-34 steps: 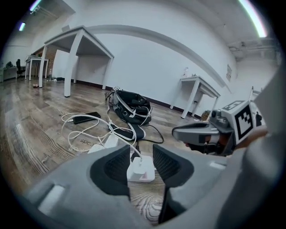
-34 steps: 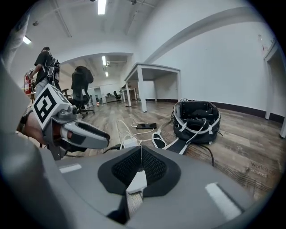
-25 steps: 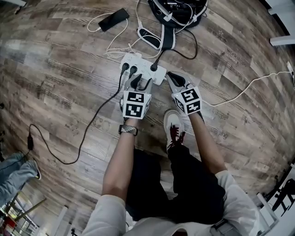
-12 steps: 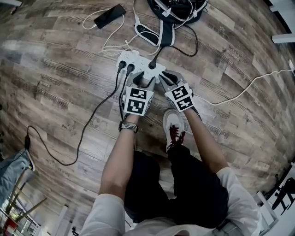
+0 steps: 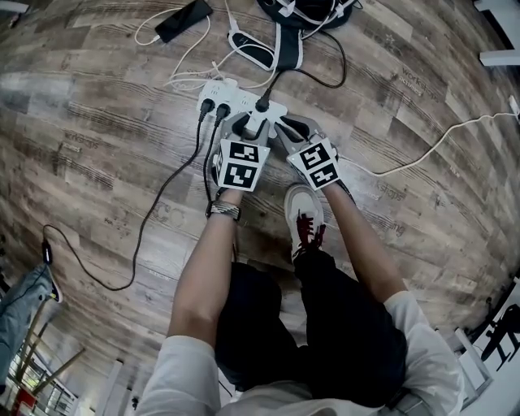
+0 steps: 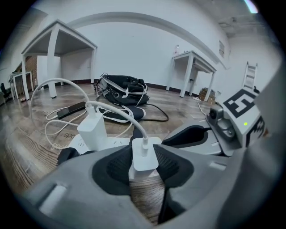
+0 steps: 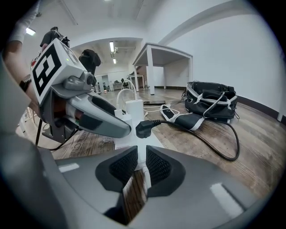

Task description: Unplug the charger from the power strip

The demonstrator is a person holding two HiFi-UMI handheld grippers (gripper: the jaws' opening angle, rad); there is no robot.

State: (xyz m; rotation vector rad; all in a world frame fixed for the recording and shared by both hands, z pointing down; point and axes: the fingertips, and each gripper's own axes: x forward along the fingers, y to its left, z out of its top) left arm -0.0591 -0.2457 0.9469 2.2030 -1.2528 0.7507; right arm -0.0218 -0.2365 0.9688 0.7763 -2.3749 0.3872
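A white power strip lies on the wood floor with several plugs in it. The left gripper view shows a small white charger, a white cable rising from its top, standing on the strip. My left gripper has just been closing, and its pads press both sides of this charger. My right gripper rests at the strip's right end. Its jaws stand nearly together, with a thin white piece between the pads that looks like the strip's cord.
Also in the strip are a taller white charger, a black plug and two black plugs at the left end. A black bag and a phone lie beyond. My shoe stands behind the grippers.
Both grippers have come down and forward onto the power strip. The left jaws now sit round the white charger, and the right gripper has drawn in beside the left one.
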